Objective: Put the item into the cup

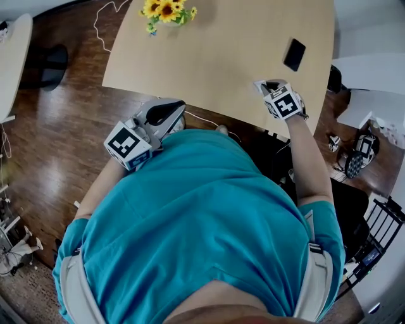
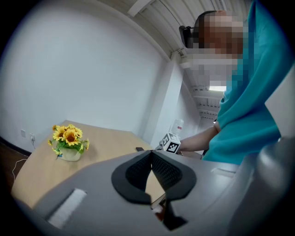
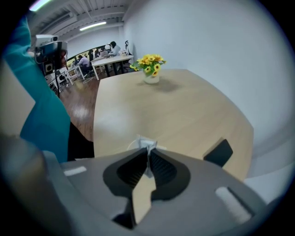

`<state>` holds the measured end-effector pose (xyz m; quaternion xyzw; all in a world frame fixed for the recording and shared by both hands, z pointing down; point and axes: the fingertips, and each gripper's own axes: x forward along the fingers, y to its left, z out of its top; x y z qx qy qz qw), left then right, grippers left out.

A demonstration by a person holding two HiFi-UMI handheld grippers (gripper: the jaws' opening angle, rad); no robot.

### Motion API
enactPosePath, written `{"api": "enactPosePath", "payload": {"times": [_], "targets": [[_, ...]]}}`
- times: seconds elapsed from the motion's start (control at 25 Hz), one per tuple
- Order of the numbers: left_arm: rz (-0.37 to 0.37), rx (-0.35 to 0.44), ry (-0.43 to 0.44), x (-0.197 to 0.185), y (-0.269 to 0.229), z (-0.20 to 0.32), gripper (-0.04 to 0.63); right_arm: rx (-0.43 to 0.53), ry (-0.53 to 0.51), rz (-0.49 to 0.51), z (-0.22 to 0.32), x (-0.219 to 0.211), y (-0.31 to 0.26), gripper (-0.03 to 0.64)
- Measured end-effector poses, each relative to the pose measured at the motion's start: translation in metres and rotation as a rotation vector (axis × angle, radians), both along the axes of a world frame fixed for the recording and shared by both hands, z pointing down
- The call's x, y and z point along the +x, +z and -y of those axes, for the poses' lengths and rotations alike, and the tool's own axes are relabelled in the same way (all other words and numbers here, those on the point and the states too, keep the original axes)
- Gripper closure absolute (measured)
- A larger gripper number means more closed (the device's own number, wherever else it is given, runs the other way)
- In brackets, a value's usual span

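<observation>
The item (image 3: 147,143), a small white crumpled scrap, is pinched between the tips of the right gripper (image 3: 148,156); its jaws are closed on it, with the scrap sticking out just past the pads. In the head view the item (image 1: 260,83) shows as a white bit at the front of that gripper, over the pale wooden table (image 1: 221,57). It is well apart from the pot of sunflowers (image 1: 166,11), on the person's side of the pot and off to the right; whether it touches the tabletop cannot be told.

The left gripper (image 2: 151,154) holds nothing; its dark pads meet at the tips with only tabletop showing behind them. In the head view it hangs off the table's near edge, above the dark wooden floor (image 1: 57,139), well apart from the pot and almost straight towards the person from it. The right gripper's marker cube (image 2: 171,144) shows in the left gripper view, to the right of the pot and well apart from it.

A dark phone (image 1: 294,54) lies flat on the table, far to the right of the pot and near the table's right edge; it lies between the pot's row and the right gripper, near the gripper but apart from it.
</observation>
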<state>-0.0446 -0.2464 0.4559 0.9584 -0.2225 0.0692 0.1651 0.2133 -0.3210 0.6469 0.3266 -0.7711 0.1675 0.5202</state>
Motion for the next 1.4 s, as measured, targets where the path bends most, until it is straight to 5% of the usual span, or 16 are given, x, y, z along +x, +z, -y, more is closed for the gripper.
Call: {"api": "enactPosePath", "payload": {"times": [0.68, 1.04, 1.16, 1.4], "targets": [[-0.001, -0.007, -0.026, -0.009, -0.004, -0.001, 0.591, -0.036, -0.031, -0.070, 0.002, -0.014, 0.036, 0.592], [-0.028, 0.016, -0.018, -0.013, -0.009, 0.002, 0.591, 0.026, 0.056, 0.015, 0.004, -0.008, -0.011, 0.486], [-0.047, 0.042, 0.002, -0.024, -0.016, 0.005, 0.591, 0.154, 0.138, 0.151, 0.004, -0.008, -0.063, 0.488], [-0.092, 0.061, 0.102, -0.054, -0.028, 0.010, 0.591, 0.421, 0.323, 0.603, -0.033, -0.031, -0.199, 0.579]]}}
